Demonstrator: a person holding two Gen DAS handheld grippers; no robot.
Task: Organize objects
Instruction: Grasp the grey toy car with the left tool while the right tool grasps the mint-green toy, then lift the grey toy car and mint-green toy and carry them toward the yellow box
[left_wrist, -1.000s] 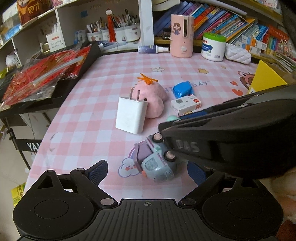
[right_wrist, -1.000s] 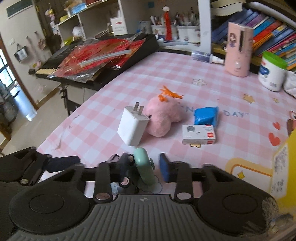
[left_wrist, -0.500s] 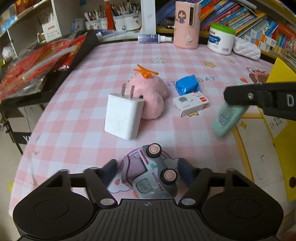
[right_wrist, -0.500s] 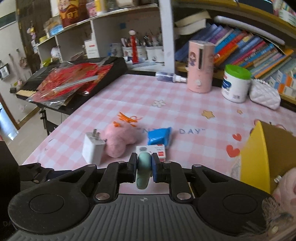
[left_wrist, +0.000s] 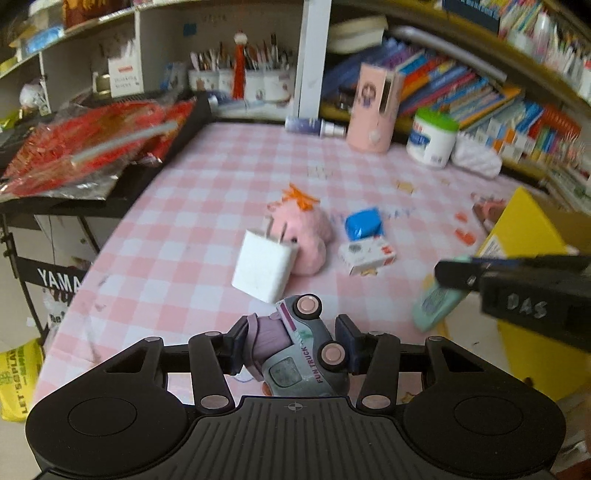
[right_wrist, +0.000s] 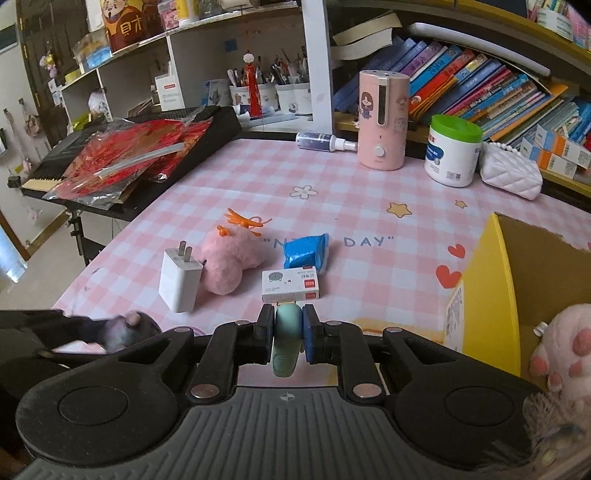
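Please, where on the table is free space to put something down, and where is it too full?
Free: the wide checked strip between the humidifier and the plush; also between the blue pack and the yellow box. Crowded: charger, plush, blue pack and small carton lie close together, charger against plush.

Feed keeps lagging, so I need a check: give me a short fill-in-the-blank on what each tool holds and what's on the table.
1. The left tool is shut on a toy ____.
2. The right tool grips a flat ____-coloured item.
3. The charger leans on the ____ plush.
4. The box is ____.

Missing: truck; mint; pink; yellow
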